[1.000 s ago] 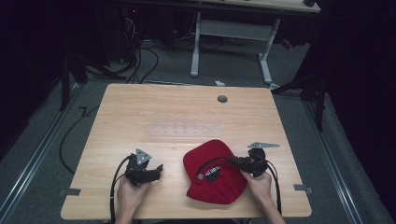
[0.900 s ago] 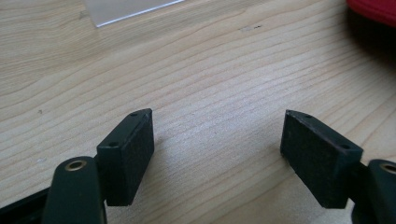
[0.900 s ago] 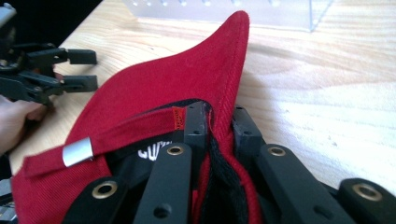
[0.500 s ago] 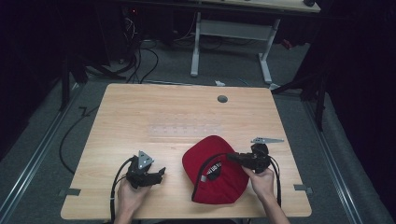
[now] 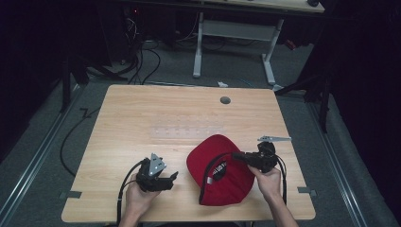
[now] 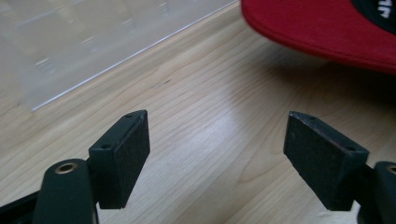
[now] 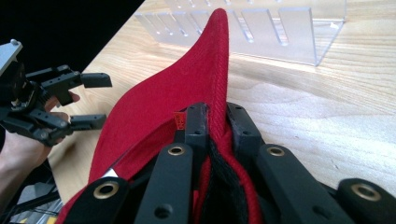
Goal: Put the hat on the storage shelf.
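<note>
A red cap point(image 5: 218, 168) with a black lining lies upside down on the wooden table point(image 5: 142, 109), near its front edge. My right gripper point(image 5: 239, 156) is shut on the cap's rim from the right; in the right gripper view the red fabric point(image 7: 187, 88) is pinched between the black jaws. My left gripper point(image 5: 172, 177) sits low over the table to the left of the cap, open and holding nothing. In the left gripper view the cap's brim point(image 6: 327, 32) lies ahead at the upper right, beyond the spread fingers point(image 6: 126, 154).
A clear acrylic rack point(image 5: 187, 131) with slots lies flat at the table's middle, just behind the cap. A round grommet point(image 5: 225, 100) sits near the far edge. Beyond the table stand a white desk frame point(image 5: 231, 42) and floor cables point(image 5: 142, 56).
The right gripper has shifted the cap slightly toward the right and front, turning it a little. The left gripper has stayed in about the same place.
</note>
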Demonstrator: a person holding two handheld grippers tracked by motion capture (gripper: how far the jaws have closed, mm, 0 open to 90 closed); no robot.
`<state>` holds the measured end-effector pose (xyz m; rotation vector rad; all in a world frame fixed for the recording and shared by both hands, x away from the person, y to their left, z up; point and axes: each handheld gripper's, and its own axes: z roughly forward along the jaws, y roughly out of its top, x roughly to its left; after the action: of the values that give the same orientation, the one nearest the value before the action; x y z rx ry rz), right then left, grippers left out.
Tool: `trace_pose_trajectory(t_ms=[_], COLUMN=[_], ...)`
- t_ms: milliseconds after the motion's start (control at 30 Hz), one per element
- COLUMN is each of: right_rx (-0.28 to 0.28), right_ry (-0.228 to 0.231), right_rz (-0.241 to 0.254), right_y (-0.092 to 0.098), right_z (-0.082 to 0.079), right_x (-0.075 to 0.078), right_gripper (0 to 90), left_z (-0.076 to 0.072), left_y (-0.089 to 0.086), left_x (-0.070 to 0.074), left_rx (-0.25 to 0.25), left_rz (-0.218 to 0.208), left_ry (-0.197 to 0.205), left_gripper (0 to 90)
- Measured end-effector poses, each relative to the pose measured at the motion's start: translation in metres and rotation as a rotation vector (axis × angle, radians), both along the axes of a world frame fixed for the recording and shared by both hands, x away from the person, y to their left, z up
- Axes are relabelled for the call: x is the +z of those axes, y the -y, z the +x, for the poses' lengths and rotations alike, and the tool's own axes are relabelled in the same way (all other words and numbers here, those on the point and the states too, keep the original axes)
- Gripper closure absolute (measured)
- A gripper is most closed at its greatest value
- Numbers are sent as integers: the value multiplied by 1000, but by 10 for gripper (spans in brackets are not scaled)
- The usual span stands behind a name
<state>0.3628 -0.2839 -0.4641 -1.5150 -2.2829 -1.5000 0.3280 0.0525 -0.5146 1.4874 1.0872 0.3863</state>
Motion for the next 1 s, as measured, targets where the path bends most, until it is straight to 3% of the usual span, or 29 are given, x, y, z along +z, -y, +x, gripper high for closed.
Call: trace_pose_trajectory(t_ms=[233,500,667,1000], right_rx=[13,23,23,31], right_ry=[-10,-30,-49,-130], right_rz=[19,11,-1,-33], right_y=[-3,-7,-11,-18], right_z=[2,8,13,21], right_x=[10,20,25,22], right_gripper=[811,812,812,811], left_z=[-5,-17,-19,-25], left_y=[12,30,38,48], left_x=[5,12,15,17], left_rx=[-46,-122,-141,-173], left_rz=[12,49,56,120], left_ry=[22,70,86,129], left_gripper=[206,174,155,145])
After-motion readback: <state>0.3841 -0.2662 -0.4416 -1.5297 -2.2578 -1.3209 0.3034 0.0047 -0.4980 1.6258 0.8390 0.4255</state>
